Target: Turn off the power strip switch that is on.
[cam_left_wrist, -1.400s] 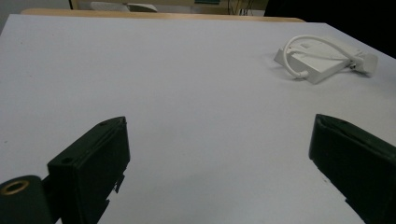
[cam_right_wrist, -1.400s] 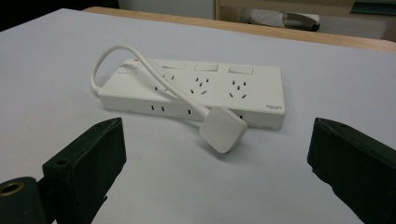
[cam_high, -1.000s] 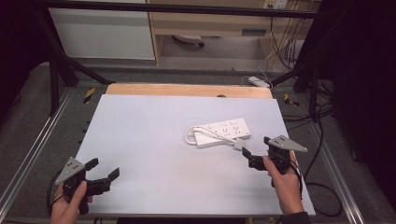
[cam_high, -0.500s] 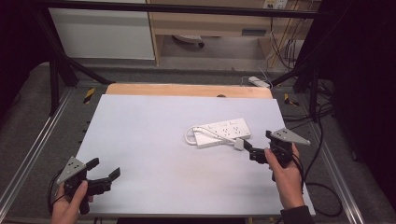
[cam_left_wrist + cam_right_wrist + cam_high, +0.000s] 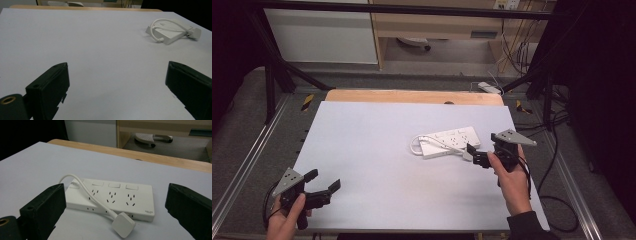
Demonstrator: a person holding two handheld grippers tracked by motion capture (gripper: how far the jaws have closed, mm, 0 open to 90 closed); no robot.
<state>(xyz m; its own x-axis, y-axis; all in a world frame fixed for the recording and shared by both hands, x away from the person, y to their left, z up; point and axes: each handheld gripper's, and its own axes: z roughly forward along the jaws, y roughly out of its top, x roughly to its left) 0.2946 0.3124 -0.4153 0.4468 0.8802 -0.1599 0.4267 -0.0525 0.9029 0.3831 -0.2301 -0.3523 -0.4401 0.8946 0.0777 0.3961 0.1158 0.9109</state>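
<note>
A white power strip [image 5: 447, 140] lies on the pale table [image 5: 377, 145], right of centre, with its white cable [image 5: 414, 146] looped over it. The cable ends in a white plug [image 5: 123, 224] lying on the table just in front of the strip [image 5: 112, 195]. My right gripper [image 5: 474, 154] is open at the strip's near right end, its jaws wide on either side of the plug [image 5: 467, 156] without touching it. My left gripper [image 5: 323, 186] is open over bare table at the near left corner. Its view shows the strip [image 5: 172, 32] far off at upper right.
A wooden edge [image 5: 412, 96] runs along the table's far side. Metal frame rails [image 5: 247, 165] flank the table. Beyond the far right corner another white strip [image 5: 489, 88] lies on the floor, and cables [image 5: 557, 200] trail along the right side.
My right gripper has moved forward and a little left, up to the power strip's plug. The left gripper has stayed put.
</note>
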